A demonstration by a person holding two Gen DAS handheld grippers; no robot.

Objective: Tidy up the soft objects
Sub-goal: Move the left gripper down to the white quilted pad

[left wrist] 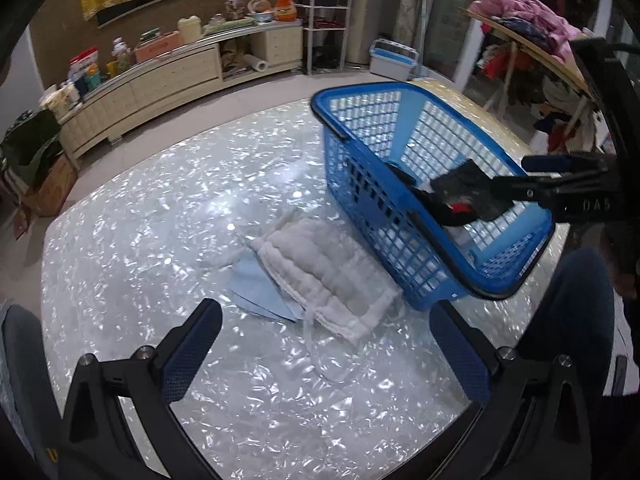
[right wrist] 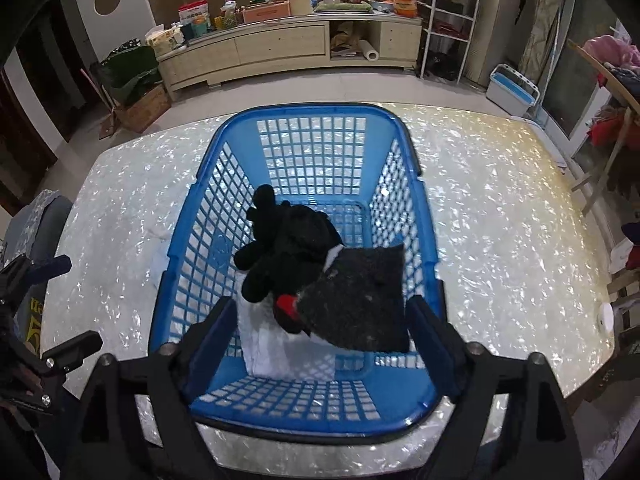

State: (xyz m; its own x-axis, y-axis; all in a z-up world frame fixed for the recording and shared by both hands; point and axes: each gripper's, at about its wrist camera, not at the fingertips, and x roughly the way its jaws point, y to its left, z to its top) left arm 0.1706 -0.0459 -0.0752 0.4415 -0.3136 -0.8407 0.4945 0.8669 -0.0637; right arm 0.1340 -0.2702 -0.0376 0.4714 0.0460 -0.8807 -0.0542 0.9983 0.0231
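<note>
Your right gripper (right wrist: 320, 332) hangs over the near end of the blue basket (right wrist: 400, 400), pointing steeply down, with its jaws spread wide and gripping nothing. Between the jaws and just beyond their tips lies a dark grey cloth (right wrist: 360, 300); its right edge sits just beside the right finger (right wrist: 430, 330), though you cannot tell whether they touch. Ahead of the jaws and a little left, a black plush toy (right wrist: 280, 248) with a red patch rests in the basket, partly under the grey cloth. Beneath both, between the jaws, a folded white cloth (right wrist: 276, 348) lies on the basket floor.

Your left gripper (left wrist: 324, 340) is also wide open and empty above the pearly white table (left wrist: 140, 240). Straight ahead of its jaws, a white quilted cloth (left wrist: 320, 272) lies flat on the table, with a pale blue cloth (left wrist: 252, 284) poking out from under its left edge. The basket stands just right of that cloth, ahead of the right finger.
</note>
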